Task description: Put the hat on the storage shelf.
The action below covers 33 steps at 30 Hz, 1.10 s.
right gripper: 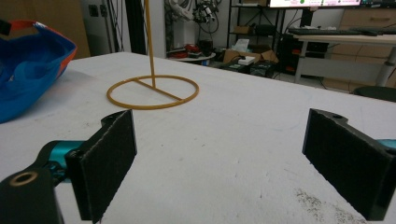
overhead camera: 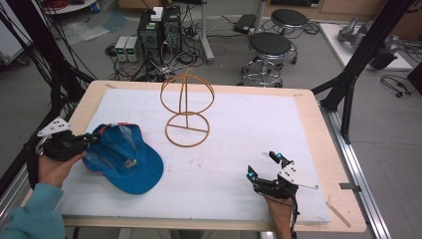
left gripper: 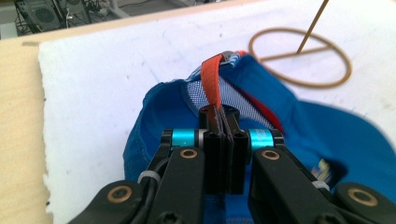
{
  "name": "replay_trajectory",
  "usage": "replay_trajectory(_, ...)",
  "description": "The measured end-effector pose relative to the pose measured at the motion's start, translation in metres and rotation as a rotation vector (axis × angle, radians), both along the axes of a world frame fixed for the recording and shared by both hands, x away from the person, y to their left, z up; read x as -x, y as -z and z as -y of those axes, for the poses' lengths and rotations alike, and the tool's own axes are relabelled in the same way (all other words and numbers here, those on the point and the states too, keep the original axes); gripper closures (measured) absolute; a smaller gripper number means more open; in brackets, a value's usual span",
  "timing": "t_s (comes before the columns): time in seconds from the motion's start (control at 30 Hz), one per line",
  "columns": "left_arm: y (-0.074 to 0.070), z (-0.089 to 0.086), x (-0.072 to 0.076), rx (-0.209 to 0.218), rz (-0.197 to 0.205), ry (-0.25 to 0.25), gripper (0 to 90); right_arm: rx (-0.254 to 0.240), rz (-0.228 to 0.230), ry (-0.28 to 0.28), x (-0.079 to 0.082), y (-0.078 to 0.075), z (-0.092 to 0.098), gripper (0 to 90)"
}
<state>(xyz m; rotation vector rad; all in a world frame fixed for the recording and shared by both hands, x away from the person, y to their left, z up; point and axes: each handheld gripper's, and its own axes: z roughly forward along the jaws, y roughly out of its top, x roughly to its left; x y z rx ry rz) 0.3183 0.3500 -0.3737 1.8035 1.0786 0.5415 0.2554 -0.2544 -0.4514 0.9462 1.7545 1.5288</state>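
A blue cap with an orange back strap lies at the left of the white board, its brim toward the front. My left gripper comes in from the left and is shut on that strap, holding the cap's back edge raised. A golden wire hat stand stands upright mid-board, beyond the cap. My right gripper rests low at the front right, open, with nothing between its pads. It faces the stand and the cap.
A white foam board covers most of the wooden table. Beyond the far edge are stools, computer boxes and cables on the floor. Black frame posts rise at both sides.
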Motion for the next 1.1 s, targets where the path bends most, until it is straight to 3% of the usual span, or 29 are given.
replay_trajectory(0.1, -0.008, 0.001, -0.001, 0.068, -0.013, 0.02, 88.2, 0.0, 0.003, 0.0, 0.0, 0.0, 0.0, 8.8)
replay_trajectory(0.17, -0.013, 0.002, 0.0, 0.084, -0.006, 0.025, 88.2, -0.001, 0.003, -0.001, 0.0, 0.0, 0.0, 8.8)
replay_trajectory(0.6, -0.062, 0.01, -0.002, 0.073, 0.084, 0.066, 88.2, -0.003, 0.002, 0.002, 0.0, 0.0, 0.0, 8.8)
replay_trajectory(1.1, -0.109, 0.023, -0.001, 0.044, 0.193, 0.063, 88.1, -0.002, 0.002, 0.0, 0.0, 0.0, 0.0, 8.8)
